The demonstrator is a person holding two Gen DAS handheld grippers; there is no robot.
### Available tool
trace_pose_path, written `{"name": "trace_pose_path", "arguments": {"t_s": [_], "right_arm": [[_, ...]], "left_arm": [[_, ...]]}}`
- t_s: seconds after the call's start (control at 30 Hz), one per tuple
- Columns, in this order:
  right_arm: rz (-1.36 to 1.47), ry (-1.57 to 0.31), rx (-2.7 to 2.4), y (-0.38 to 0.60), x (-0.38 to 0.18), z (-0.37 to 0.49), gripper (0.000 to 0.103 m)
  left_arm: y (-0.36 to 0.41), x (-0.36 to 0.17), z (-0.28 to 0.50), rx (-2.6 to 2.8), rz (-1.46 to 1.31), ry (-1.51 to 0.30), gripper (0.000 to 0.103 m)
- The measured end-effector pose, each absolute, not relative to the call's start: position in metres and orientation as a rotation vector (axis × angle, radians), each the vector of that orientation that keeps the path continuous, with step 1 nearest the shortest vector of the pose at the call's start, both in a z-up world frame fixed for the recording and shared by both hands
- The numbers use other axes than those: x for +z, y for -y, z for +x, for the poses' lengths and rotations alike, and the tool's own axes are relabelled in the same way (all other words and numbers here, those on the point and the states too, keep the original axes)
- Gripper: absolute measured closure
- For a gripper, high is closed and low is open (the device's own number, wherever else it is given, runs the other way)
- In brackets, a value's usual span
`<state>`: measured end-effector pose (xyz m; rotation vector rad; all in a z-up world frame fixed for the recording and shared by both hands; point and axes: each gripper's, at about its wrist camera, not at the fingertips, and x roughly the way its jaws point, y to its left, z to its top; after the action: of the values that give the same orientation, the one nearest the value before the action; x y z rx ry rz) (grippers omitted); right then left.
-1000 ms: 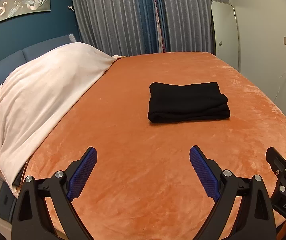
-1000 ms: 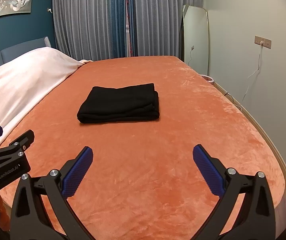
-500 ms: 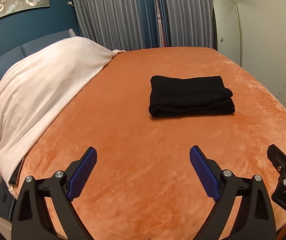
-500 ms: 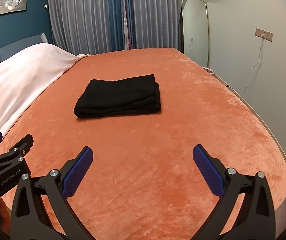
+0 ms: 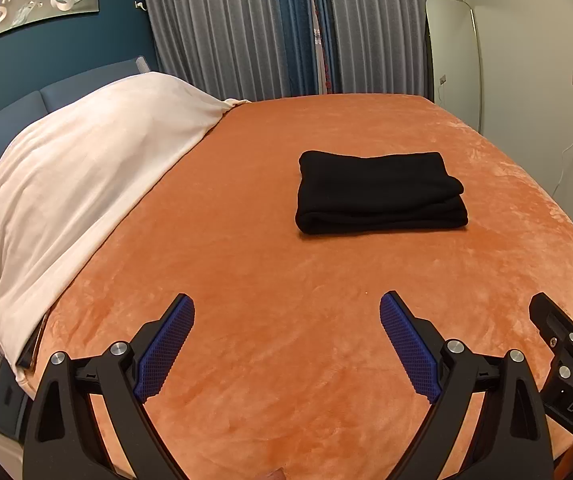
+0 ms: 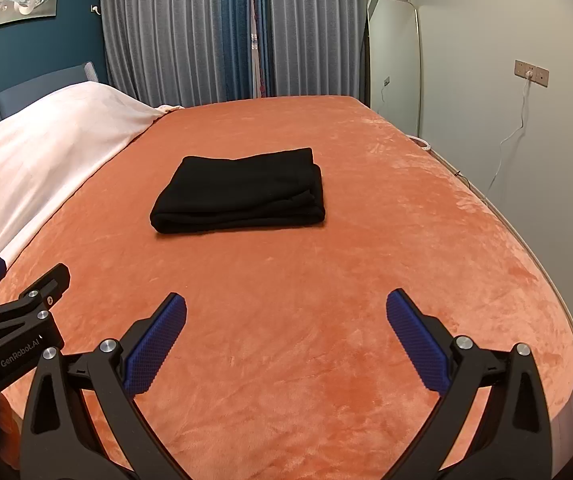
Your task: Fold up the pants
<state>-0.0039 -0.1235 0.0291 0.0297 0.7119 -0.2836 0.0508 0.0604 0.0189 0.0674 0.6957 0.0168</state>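
Black pants (image 5: 380, 192), lying folded mid-bed on the orange blanket (image 5: 246, 264), are judged soft, light and limp, best pinched at the layered edge; left gripper (image 5: 286, 344) and right gripper (image 6: 286, 344) are held wide, empty, near the bed's front edge.

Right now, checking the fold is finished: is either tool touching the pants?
Apart. Both wrist views show bare orange blanket between the open tools and the folded black pants.

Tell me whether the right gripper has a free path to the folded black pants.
Probably yes. The right gripper is open and empty, and only bare orange blanket lies between it and the folded black pants. The left gripper sits off to the side.
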Motion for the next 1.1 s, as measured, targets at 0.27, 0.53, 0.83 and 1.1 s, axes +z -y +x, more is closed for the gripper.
{"name": "trace_pose_path", "arguments": {"t_s": [0.27,0.53,0.83,1.1], "right_arm": [[0.029,-0.709,-0.284,0.123,0.029,-0.004,0.005],[0.028,-0.705,-0.286,0.122,0.031,-0.005,0.005],[0.035,-0.698,-0.293,0.122,0.035,-0.006,0.005],[0.040,-0.693,-0.292,0.121,0.038,-0.007,0.005]], "left_arm": [[-0.056,0.024,0.047,0.022,0.067,-0.680,0.011],[-0.055,0.029,0.044,0.004,0.061,-0.665,0.011],[-0.054,0.035,0.045,0.018,0.063,-0.655,0.011],[-0.053,0.039,0.046,0.011,0.080,-0.638,0.011]]}}
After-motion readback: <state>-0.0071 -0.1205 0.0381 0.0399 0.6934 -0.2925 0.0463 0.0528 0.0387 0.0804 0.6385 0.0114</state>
